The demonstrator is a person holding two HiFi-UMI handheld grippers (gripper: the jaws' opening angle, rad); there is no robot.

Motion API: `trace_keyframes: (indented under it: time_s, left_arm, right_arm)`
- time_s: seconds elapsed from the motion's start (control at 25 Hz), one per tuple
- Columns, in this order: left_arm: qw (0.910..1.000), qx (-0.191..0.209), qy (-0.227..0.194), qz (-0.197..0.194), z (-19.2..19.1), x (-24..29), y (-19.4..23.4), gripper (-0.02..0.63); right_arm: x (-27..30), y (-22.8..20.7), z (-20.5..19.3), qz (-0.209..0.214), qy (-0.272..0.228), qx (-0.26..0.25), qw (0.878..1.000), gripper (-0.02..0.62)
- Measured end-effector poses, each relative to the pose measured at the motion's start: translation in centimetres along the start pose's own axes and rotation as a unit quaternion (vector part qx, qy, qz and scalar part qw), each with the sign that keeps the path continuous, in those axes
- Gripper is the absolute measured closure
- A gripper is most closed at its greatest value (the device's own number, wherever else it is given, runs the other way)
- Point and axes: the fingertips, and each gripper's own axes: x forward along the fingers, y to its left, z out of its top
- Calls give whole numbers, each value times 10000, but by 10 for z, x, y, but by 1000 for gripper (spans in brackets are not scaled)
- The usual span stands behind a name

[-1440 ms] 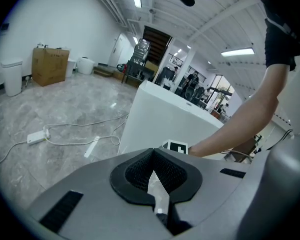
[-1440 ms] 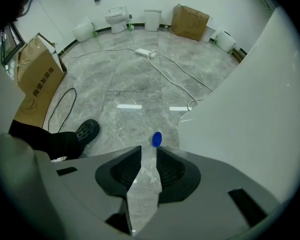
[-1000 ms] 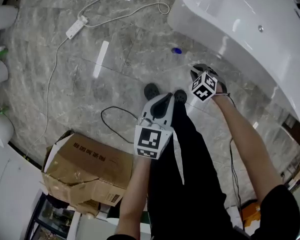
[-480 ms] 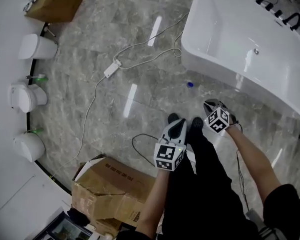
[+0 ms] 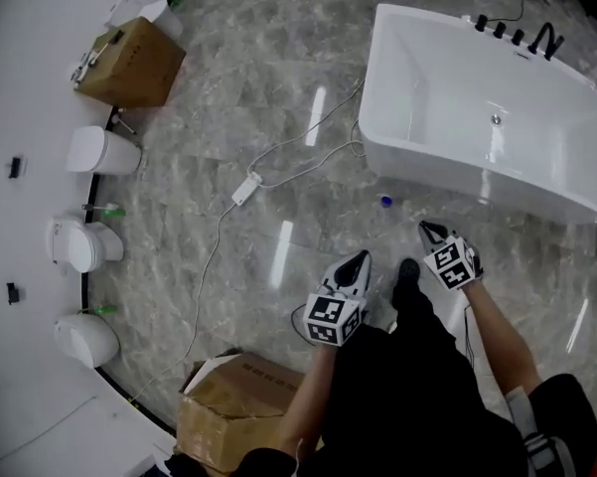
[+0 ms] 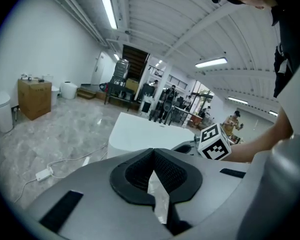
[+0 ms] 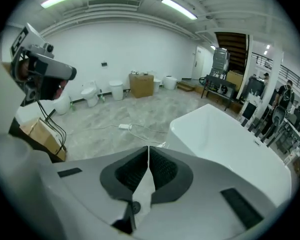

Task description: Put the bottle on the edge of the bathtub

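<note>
A grey marble floor is stretching across a bright showroom; a white bathtub is standing on it at the upper right of the head view, with dark taps sitting on its far edge; toilets are lining the white wall along the floor's left edge, a cardboard box is resting beside them, and a second, torn box is lying near the floor's bottom edge; a power strip with a white cable is trailing toward the tub's left corner. A small blue object is lying on the floor just beside the tub's near wall; it is too small to tell whether it is the bottle, and nothing is standing on the tub's edge. The left gripper is hanging left of the person's shoe, its jaws pressing together on nothing; the right gripper is hovering right of the shoe, nearer the tub but apart from it; its jaws have just been closing and are now meeting, with nothing between them.
</note>
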Motion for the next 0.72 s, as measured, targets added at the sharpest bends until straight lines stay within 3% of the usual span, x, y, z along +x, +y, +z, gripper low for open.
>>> trace_keyframes:
  time_s: [0.24, 0.44, 0.72]
  left_arm:
    - [9964, 499, -108, -669, 7, -52, 23, 595]
    - [9864, 966, -34, -1326, -5, -129, 65, 595]
    - [9746, 1043, 58, -1980, -16, -217, 122, 595]
  right_arm:
    - [-32, 66, 42, -623, -553, 716, 9939, 577]
    - [-38, 144, 71, -1307, -888, 1510, 9758, 577]
    - [-69, 243, 124, -1833, -1356, 1983, 9533, 577]
